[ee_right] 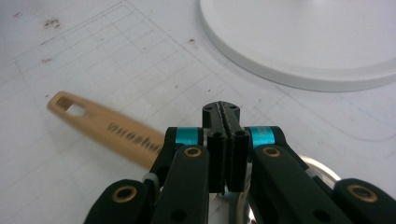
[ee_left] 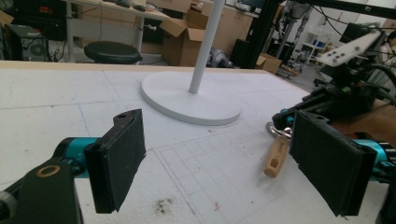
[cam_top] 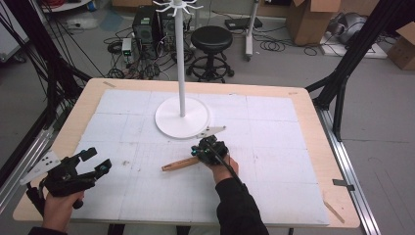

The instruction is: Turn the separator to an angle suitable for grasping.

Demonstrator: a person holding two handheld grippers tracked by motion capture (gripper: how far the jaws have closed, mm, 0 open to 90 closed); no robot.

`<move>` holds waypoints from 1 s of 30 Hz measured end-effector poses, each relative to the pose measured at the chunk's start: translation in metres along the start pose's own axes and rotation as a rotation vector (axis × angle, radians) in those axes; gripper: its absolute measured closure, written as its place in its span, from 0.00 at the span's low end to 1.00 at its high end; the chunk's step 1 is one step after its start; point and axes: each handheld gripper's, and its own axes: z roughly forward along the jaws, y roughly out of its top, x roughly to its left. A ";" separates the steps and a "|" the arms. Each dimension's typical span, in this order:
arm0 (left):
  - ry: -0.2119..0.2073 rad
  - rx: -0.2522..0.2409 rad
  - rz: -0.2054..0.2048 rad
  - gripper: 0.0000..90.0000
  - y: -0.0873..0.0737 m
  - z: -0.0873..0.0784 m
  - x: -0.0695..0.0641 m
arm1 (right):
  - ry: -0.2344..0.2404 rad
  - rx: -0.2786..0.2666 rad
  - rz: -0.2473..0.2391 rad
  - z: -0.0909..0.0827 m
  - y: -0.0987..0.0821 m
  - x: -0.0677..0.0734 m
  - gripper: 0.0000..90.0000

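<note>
1. High view: the right gripper sits mid-table over one end of a wooden-handled utensil, just near of the white round-based stand. The left gripper hovers at the near left.
2. Left gripper view: its padded jaws stand wide apart, nothing between them; the utensil lies to the right.
3. Right gripper view: the right gripper has its jaws pressed together, seemingly pinching the utensil's metal end, though that is hidden.

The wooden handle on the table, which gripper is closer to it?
Right. The right gripper sits at the wooden handle's end, jaws shut; the left gripper waits open, off to the handle's left, apart from it.
</note>
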 end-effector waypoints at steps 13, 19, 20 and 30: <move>0.001 0.000 -0.010 0.21 0.000 0.000 0.001 | 0.013 0.144 0.011 0.003 -0.005 -0.015 0.99; 0.002 0.005 -0.008 0.21 0.000 0.000 0.000 | 0.022 0.120 0.028 -0.008 -0.016 -0.018 0.99; 0.002 0.005 -0.008 0.21 0.000 0.000 0.000 | 0.016 0.119 0.034 -0.009 -0.016 -0.019 0.99; 0.003 0.008 -0.008 0.21 -0.001 0.000 0.001 | -0.002 0.119 0.049 -0.002 -0.017 -0.019 0.99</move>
